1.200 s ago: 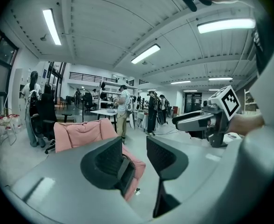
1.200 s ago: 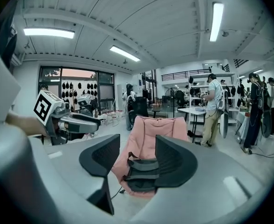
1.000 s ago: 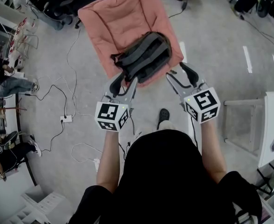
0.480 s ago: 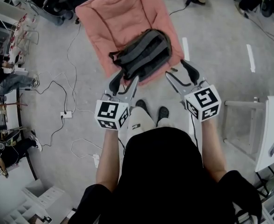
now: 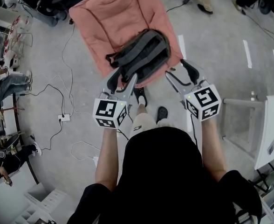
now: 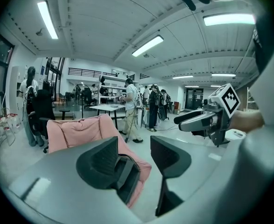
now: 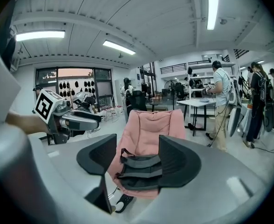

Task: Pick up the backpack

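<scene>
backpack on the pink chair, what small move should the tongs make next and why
Probably ease both tongs forward and down onto the backpack: the left tongs and right tongs are open and empty, with it lying ahead of them on the pink chair, not yet gripped.

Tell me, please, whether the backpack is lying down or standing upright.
Lying down: the backpack rests flat on the pink chair, with its straps facing up.

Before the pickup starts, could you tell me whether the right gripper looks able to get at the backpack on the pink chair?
Probably yes: the right gripper, jaws apart and empty, faces the backpack on the pink chair with nothing between them.
</scene>
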The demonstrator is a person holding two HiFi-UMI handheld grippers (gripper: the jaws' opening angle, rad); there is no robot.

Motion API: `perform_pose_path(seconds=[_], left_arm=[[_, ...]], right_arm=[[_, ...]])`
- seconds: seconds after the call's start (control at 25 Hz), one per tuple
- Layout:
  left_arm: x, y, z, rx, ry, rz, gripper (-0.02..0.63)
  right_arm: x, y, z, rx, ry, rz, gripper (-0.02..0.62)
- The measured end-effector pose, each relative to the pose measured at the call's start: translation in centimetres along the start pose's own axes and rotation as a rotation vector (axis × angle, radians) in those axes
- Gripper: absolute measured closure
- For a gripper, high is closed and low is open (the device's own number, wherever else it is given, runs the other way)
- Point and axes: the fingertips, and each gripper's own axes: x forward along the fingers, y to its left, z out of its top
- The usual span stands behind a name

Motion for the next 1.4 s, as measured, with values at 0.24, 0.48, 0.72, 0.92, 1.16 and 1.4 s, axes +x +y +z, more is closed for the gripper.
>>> perform_pose_path(seconds=[0.24,0.48,0.72,0.92,1.16,1.4], left_arm=[[3.9,3.0,0.6,-0.039,0.008,-0.054,0.39],[8.3,6.7,2.0,-0.026,0.013,-0.107,0.39],[11.7,10.9,3.4,-0.029,0.021,-0.153,0.39],[14.8,12.9,3.2,-0.034,0.047,-0.213,0.39],[17.6,14.5,2.7,-0.036,0.086,-0.298,0.39],[20.0,16.1,0.8,-0.044,0.131,-0.352,0.39]], right_arm=[[3.6,-2.0,1.1,0.014,0.029,-0.021,0.328],[8.2,-4.5,2.7,0.031,0.052,-0.052,0.327],[11.8,-6.5,4.4,0.051,0.077,-0.104,0.328],[14.0,-7.8,4.7,0.074,0.106,-0.149,0.328],[15.9,-9.3,4.6,0.116,0.155,-0.211,0.328],[18.4,-10.1,3.3,0.128,0.211,-0.246,0.328]])
